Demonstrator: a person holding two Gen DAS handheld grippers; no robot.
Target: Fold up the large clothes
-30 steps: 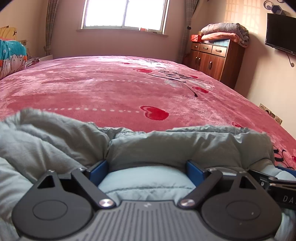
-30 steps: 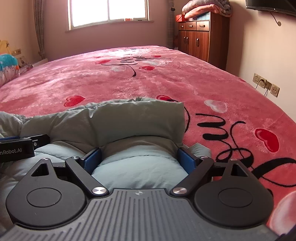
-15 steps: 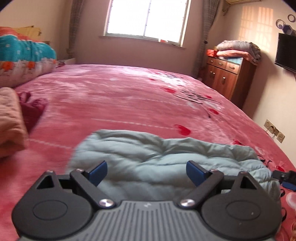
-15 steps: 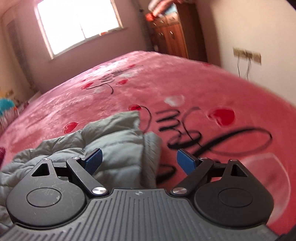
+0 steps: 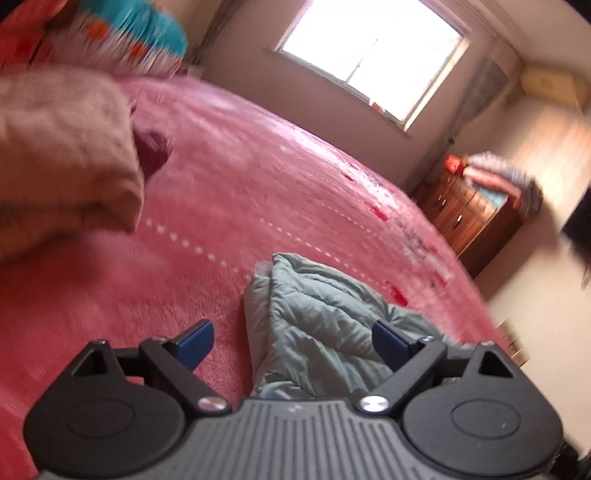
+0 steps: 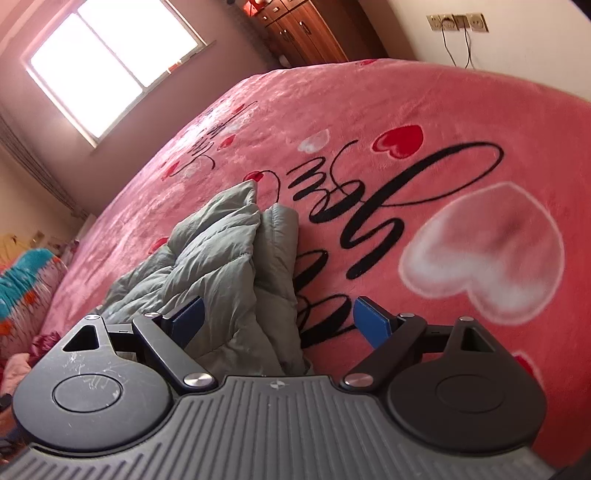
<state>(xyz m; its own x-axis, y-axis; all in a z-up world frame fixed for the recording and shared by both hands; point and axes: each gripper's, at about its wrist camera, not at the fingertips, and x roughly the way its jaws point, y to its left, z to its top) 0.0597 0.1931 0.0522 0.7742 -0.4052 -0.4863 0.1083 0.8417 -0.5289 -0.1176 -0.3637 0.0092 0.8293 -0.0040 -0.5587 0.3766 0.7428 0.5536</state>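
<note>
That pale grey-green quilted puffer jacket (image 5: 317, 332) is lying bunched up on the pink plush bedspread with red hearts and black script (image 6: 424, 110), right in front of both of your tools. Your left gripper (image 5: 291, 341) has its blue pads spread wide with nothing between them, and the right gripper (image 6: 279, 317) is spread the same way, empty too. The jacket sits partly between each pair of fingers, but neither is pinching it.

I'd guess it handles light and squishy with a slick shell, so a shallow pinch will probably slide off. Go for the thick rolled edge or a seam line instead of the puffy middle, and bite deep. Expect it to spring back after each fold, so you'll likely have to press it down.

Room-wise you're fine: loads of bare bedspread beyond the jacket toward the window. On the left side there's a tan folded blanket (image 5: 66, 155) well apart from the jacket, with a teal patterned pillow (image 5: 136, 33) behind it. The right view shows the bed edge dropping off toward the wall with the sockets, so don't drag the jacket that way. The left view is blurry, so I can't say much about fine detail there.
</note>
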